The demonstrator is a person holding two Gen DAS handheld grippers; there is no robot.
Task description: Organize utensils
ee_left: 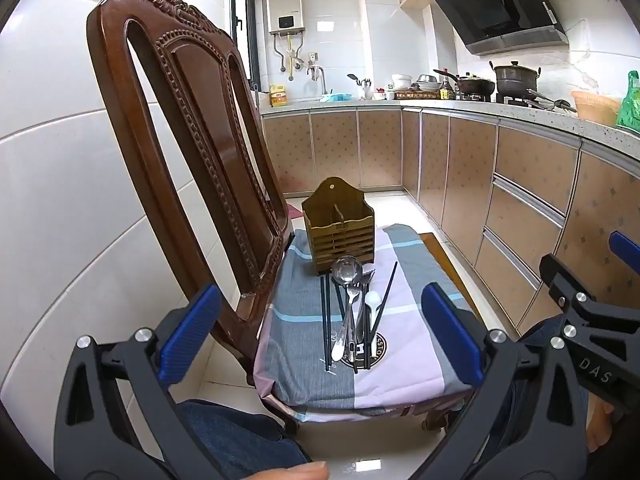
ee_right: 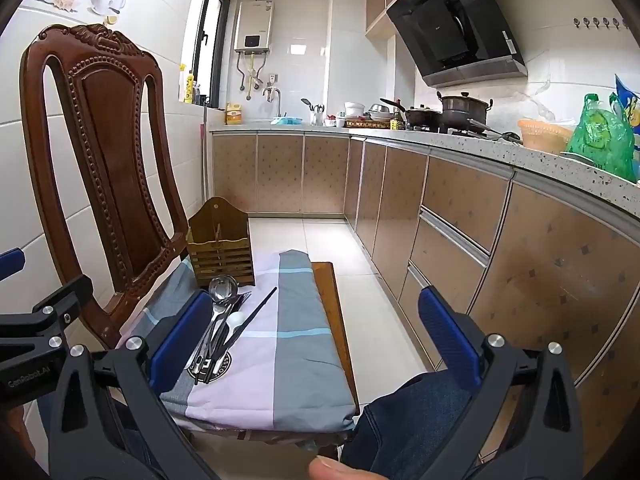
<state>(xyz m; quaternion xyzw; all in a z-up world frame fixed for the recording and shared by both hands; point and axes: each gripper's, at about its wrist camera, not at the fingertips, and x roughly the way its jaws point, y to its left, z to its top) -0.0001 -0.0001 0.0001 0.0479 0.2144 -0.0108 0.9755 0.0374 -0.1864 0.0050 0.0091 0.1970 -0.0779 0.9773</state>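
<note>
Both grippers, left and right, hovering with jaws wide open, empty. Steel ladle, forks, chopsticks piled on cloth-covered chair seat before wooden holder: stiff, light, probably slippery; best gripped mid-handle

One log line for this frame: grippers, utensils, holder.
left gripper open, empty | right gripper open, empty | utensils piled on cloth | holder behind, empty | stage: not started
</note>
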